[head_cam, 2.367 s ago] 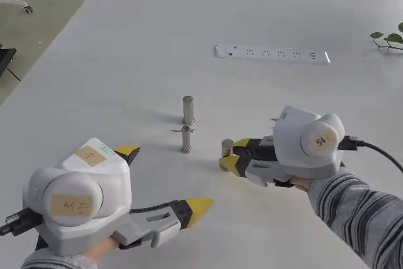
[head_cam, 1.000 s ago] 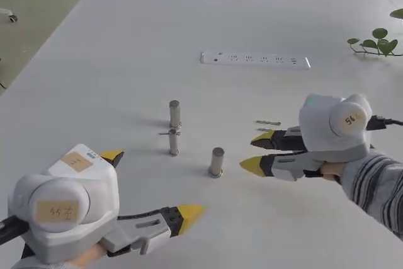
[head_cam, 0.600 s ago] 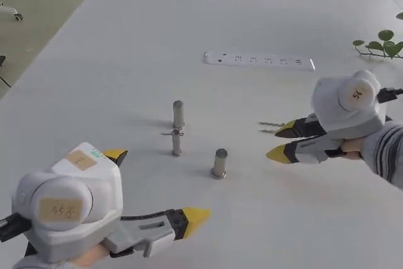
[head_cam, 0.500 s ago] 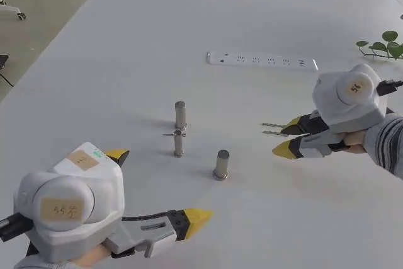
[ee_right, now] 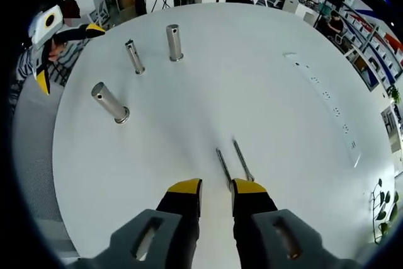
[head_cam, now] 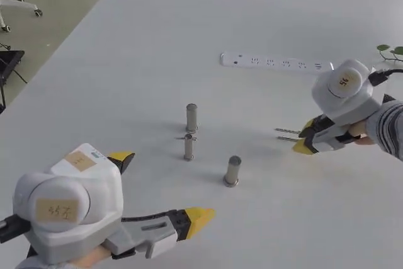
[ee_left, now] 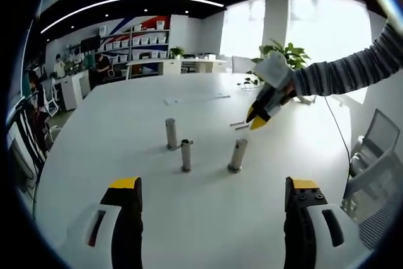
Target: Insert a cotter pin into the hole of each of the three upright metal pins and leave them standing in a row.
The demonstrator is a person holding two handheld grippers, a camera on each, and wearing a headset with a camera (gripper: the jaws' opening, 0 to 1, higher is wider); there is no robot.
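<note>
White tabletop (head_cam: 126, 61) is spreading wide under both grippers. The left gripper (head_cam: 160, 185) is hanging low over the near part of the table, lying almost flat, with its yellow tips pointing out toward the middle. Its jaws are standing far apart and nothing is between them. The right gripper (head_cam: 305, 138) is hovering at the right side, with a striped sleeve (head_cam: 387, 127) behind it, and it is pointing down a little so its yellow tips are nearly at the table. Its jaws are standing just a little apart and are not squeezing anything. Two cotter pins (head_cam: 286, 131) are lying flat, side by side, right in front of those tips, and I cannot tell if one is touching them. Three metal posts (ee_right: 133, 56) are standing up straight between the two grippers. The far post (head_cam: 192, 118) and the middle post (head_cam: 188, 148) are standing close, one behind the other, and the near post (head_cam: 233, 171) is standing off to the right of that line. A small cotter pin (head_cam: 181, 137) is sticking sideways through the top of the middle post. A white power strip (head_cam: 277, 64) is lying far back on the table, and a green plant (head_cam: 391, 50) is peeking in at the right edge. In the left gripper view, big bright windows (ee_left: 302, 26) and shelves (ee_left: 119, 45) with boxes (ee_left: 135, 41) are showing at the back of the room.
</note>
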